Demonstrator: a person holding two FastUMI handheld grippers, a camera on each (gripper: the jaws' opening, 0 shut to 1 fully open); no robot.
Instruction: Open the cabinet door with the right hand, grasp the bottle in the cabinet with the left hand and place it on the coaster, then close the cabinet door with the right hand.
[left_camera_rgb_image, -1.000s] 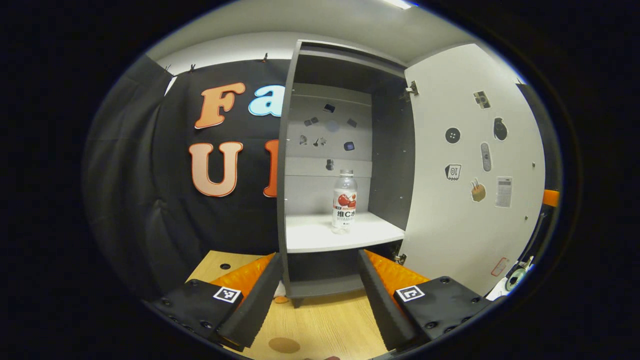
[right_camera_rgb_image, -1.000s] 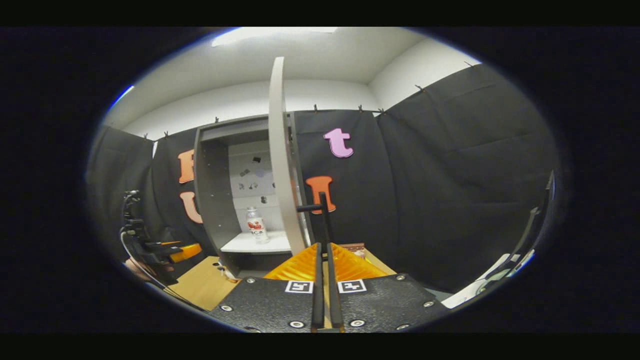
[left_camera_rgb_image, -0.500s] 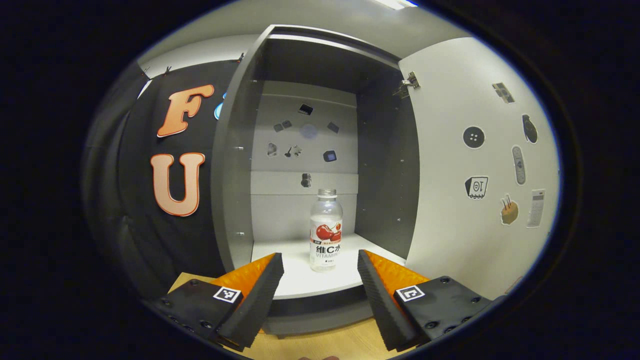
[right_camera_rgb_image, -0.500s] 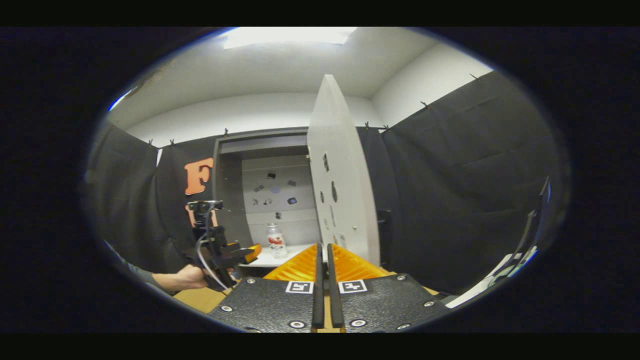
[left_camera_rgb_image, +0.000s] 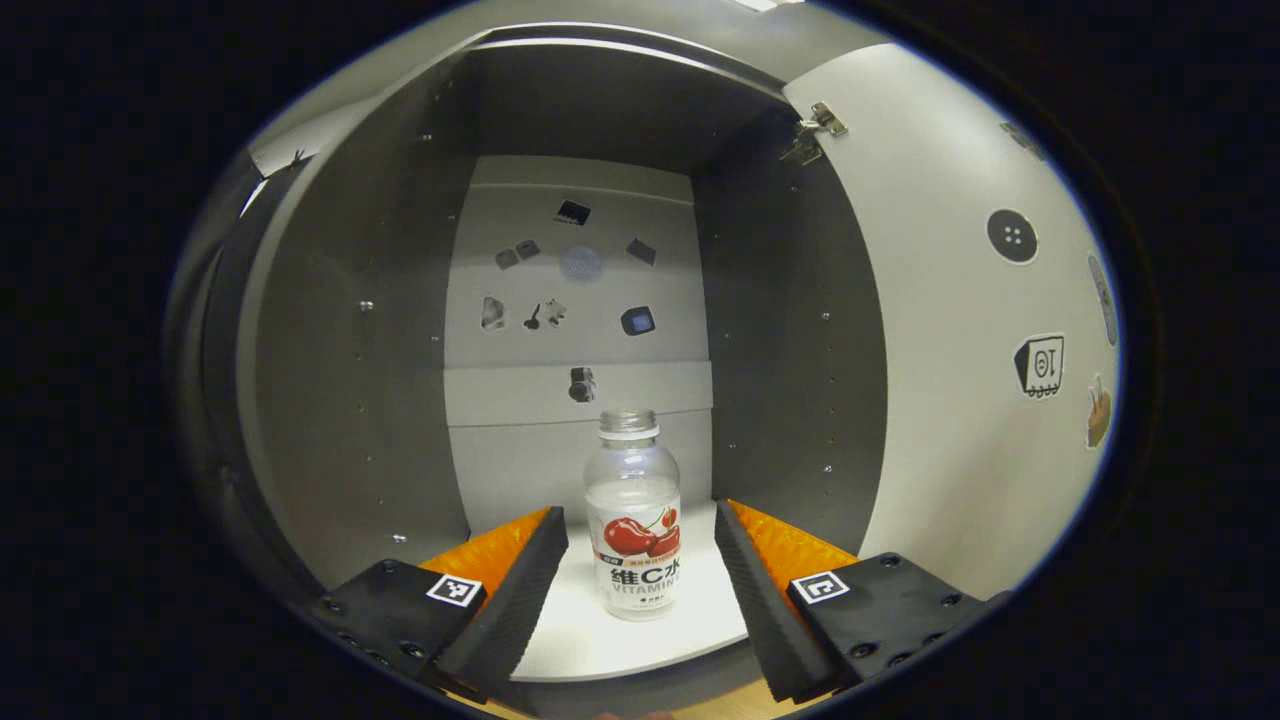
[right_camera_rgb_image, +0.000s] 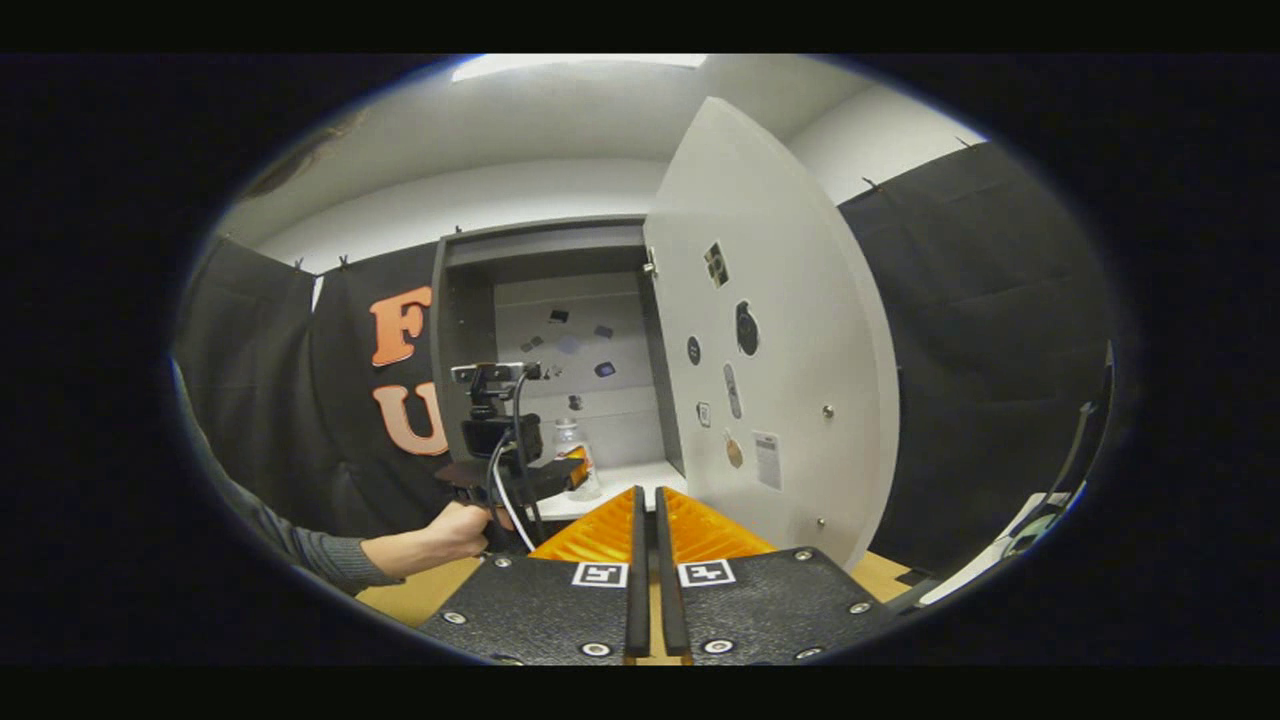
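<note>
The left gripper (left_camera_rgb_image: 640, 560) is wide open, fingers either side of the bottle (left_camera_rgb_image: 633, 530), not touching. The right gripper (right_camera_rgb_image: 647, 530) is nearly closed and empty. In the right gripper view the left gripper partly hides the bottle on the cabinet (right_camera_rgb_image: 470, 300) shelf.

Black cloth walls (right_camera_rgb_image: 980, 330), white ceiling (right_camera_rgb_image: 560, 130), wooden table (right_camera_rgb_image: 415, 590).

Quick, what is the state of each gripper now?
Left gripper: open, the bottle between its fingers, not gripped.
Right gripper: shut, holding nothing.

bottle (left_camera_rgb_image: 632, 530): clear glossy plastic, printed label. cabinet (left_camera_rgb_image: 330, 380) walls: matt grey laminate; shelf (left_camera_rgb_image: 620, 640) smooth white. door (right_camera_rgb_image: 790, 400) matt white, metal hinge (left_camera_rgb_image: 815, 128). table (right_camera_rgb_image: 410, 590): wood grain.
</note>
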